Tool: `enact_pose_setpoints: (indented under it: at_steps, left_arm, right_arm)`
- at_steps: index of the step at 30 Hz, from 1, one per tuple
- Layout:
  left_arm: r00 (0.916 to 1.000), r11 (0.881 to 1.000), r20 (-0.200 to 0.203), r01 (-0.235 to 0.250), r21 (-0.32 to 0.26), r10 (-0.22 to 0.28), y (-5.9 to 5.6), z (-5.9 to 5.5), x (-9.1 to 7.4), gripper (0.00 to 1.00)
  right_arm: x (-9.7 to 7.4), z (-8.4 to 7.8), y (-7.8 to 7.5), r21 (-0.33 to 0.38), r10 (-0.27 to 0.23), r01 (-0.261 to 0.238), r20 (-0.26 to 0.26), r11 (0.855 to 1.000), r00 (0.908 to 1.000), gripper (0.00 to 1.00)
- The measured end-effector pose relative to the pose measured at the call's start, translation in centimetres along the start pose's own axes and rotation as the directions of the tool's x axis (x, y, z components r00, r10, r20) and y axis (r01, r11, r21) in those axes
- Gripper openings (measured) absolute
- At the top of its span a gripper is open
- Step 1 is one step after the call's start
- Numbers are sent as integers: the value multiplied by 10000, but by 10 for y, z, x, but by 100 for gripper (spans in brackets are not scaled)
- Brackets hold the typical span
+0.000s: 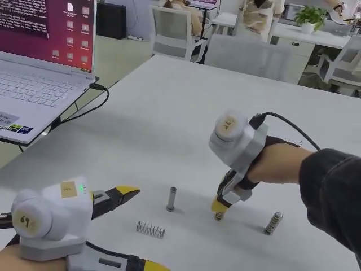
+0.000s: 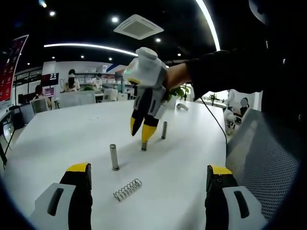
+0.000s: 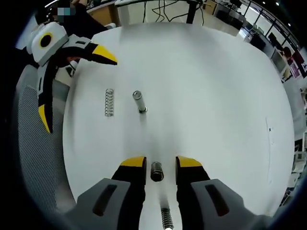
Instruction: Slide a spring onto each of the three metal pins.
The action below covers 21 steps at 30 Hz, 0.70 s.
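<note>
Straddling the spring-wrapped middle pin, the right gripper points down at the table, its jaws a little apart with one on each side and no clear contact. The left gripper has its jaws spread wide, holding nothing. A loose spring lies flat near the bare pin; the third pin already wears its spring
</note>
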<state>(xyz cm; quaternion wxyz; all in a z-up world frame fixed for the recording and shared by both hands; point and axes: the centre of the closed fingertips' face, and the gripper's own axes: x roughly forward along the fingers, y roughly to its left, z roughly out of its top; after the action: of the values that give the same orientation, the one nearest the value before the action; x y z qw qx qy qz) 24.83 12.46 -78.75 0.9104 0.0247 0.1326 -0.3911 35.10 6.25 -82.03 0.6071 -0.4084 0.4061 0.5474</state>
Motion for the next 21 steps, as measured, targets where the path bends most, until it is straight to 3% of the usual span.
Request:
enact_pose_setpoints:
  at_steps: [7, 21]
  left_arm:
    - [10000, 10000, 25, -57, -43, 57, 1, -1, -2, 97]
    - [9999, 9999, 34, -127, -55, 128, 3, -1, -5, 97]
  right_arm:
    - [-2, 18, 8, -413, 50, -38, 286, 9991, 9996, 23]
    - [-1, 32, 38, -994, 519, -493, 229, 9938, 9984, 22]
